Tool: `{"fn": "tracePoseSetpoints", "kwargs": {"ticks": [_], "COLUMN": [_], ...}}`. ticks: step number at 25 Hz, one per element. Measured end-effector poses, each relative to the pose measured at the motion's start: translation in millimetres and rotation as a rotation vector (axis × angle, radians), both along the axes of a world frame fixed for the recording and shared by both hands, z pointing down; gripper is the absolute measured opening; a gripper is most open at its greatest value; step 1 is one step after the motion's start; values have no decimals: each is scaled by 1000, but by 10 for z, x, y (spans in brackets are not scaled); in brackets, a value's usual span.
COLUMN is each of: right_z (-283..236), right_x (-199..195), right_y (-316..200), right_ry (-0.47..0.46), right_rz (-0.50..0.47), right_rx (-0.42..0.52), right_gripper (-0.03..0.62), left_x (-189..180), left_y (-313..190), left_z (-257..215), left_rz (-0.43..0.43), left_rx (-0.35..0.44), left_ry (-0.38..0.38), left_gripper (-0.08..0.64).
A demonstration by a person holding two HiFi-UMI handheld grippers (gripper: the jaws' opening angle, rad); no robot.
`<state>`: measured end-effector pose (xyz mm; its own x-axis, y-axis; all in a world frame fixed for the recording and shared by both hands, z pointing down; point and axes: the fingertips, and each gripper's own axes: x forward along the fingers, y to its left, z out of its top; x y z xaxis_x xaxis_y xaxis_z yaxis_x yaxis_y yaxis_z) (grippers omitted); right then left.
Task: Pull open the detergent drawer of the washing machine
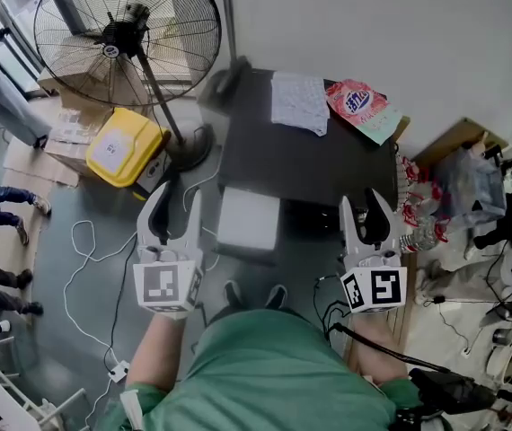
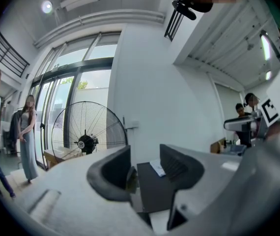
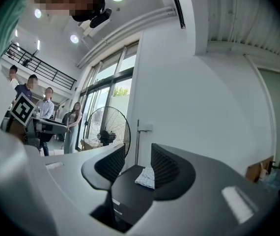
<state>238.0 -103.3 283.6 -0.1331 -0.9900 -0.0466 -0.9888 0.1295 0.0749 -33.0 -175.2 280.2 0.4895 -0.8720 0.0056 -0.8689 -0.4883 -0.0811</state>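
Note:
The washing machine (image 1: 328, 164) has a dark top and stands below me against the white wall. A white box-shaped part, seemingly the detergent drawer (image 1: 249, 223), juts out of its front left toward me. My left gripper (image 1: 173, 206) hangs to the left of that drawer and apart from it, open, with nothing between its fingers. My right gripper (image 1: 366, 209) is at the machine's front right corner, also open and empty. The left gripper (image 2: 145, 173) and the right gripper (image 3: 132, 166) each look level across the dark top (image 2: 154, 193) (image 3: 127, 193).
A white cloth (image 1: 299, 101) and a pink detergent pouch (image 1: 359, 104) lie on the machine. A large standing fan (image 1: 126, 39) and a yellow box (image 1: 123, 146) are at the left. Cables (image 1: 90, 259) trail over the floor. Bags and clutter (image 1: 472, 187) crowd the right. People stand at far left.

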Motion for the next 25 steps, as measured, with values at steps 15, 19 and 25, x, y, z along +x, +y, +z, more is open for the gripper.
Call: {"fn": "tracePoseSetpoints", "kwargs": {"ticks": [15,19,25], "right_z": [31,40,47], "right_x": [9,32,1], "right_y": [-88,-91,-115], "right_ry": [2,2,4], "right_rz": [-5,-2,2], "right_rx": [-2,-4,-8], "right_gripper": [149,149,149], "left_x": [4,18,-18], "left_y": [-104,-110,-142], "left_z": [48,64,93], "left_rz": [-5,-6,-3], "left_rx": [-12,-19,-23], "left_ry": [-5,-1,-2], "left_gripper": [179,179,179]}}
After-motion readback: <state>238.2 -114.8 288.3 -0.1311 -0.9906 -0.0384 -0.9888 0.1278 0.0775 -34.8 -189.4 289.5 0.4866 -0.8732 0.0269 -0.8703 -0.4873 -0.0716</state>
